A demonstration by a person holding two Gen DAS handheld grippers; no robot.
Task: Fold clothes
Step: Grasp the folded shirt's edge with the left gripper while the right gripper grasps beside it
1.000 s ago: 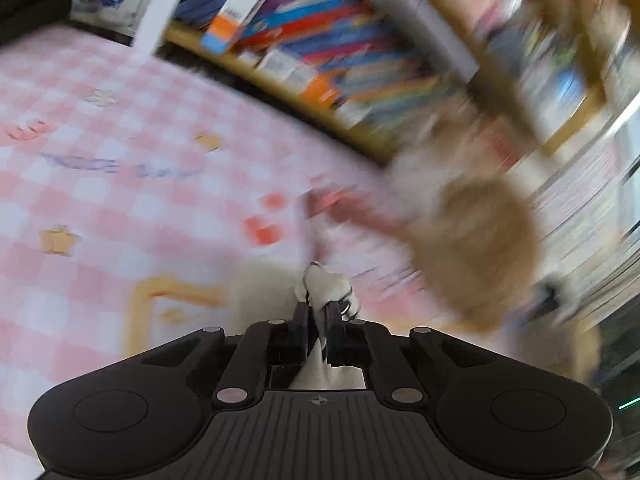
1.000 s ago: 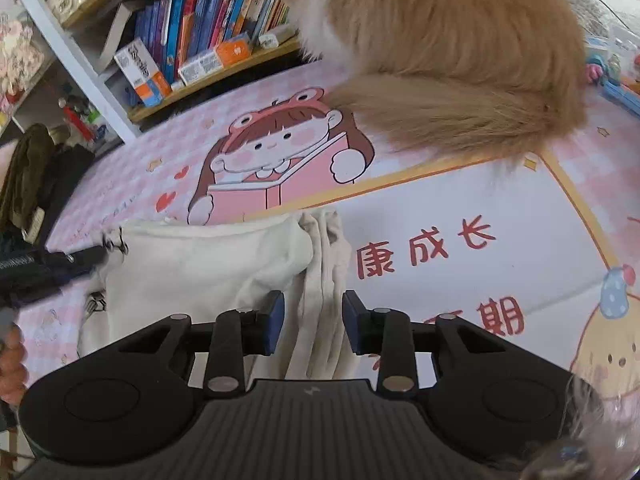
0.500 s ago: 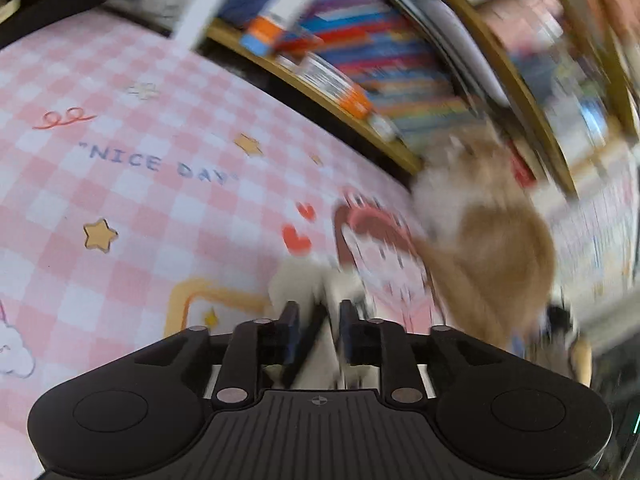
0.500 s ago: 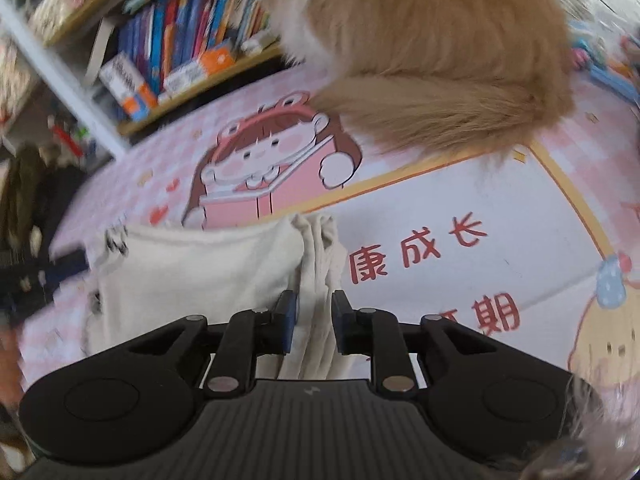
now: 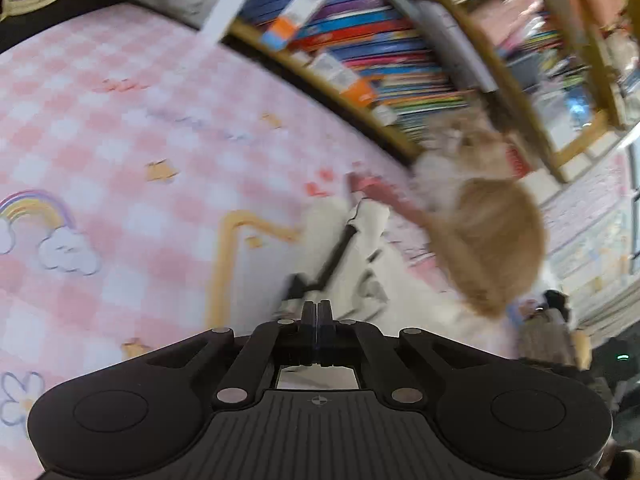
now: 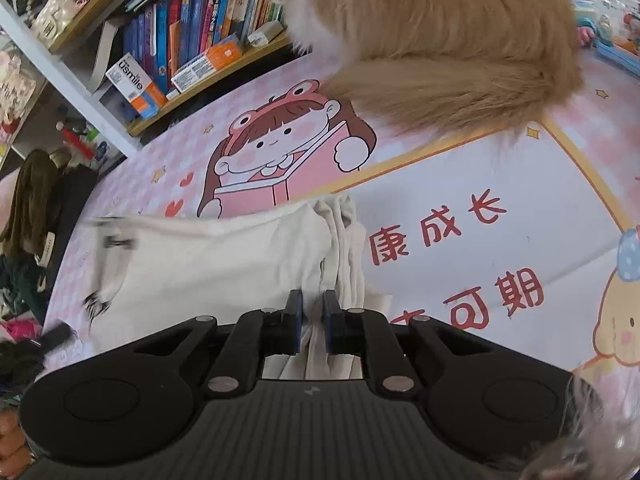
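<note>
Both tools work over a pink checked mat [image 6: 460, 200] printed with a cartoon girl reading [image 6: 280, 160] and red characters; a bookshelf [image 6: 192, 40] full of books runs along its far edge, and a fluffy orange cat [image 6: 440, 32] sits on the mat at 12 to 1 o'clock in the right wrist view. The right gripper [image 6: 311, 312] is clenched on a bunched fold of the cream garment [image 6: 208, 264], which spreads from its fingertips out toward 9 o'clock and reaches up to 12 o'clock. The left gripper [image 5: 316, 312] has its jaws pressed together; the cream garment [image 5: 360, 240] lies just beyond the tips toward 12 and 1 o'clock, with a dark strap [image 5: 332, 260] crossing it, but blur hides whether any cloth is pinched. The cat [image 5: 488, 220] appears at 2 o'clock there, smeared by motion. At the garment's left edge in the right wrist view, small dark fittings are too blurred to make out.
</note>
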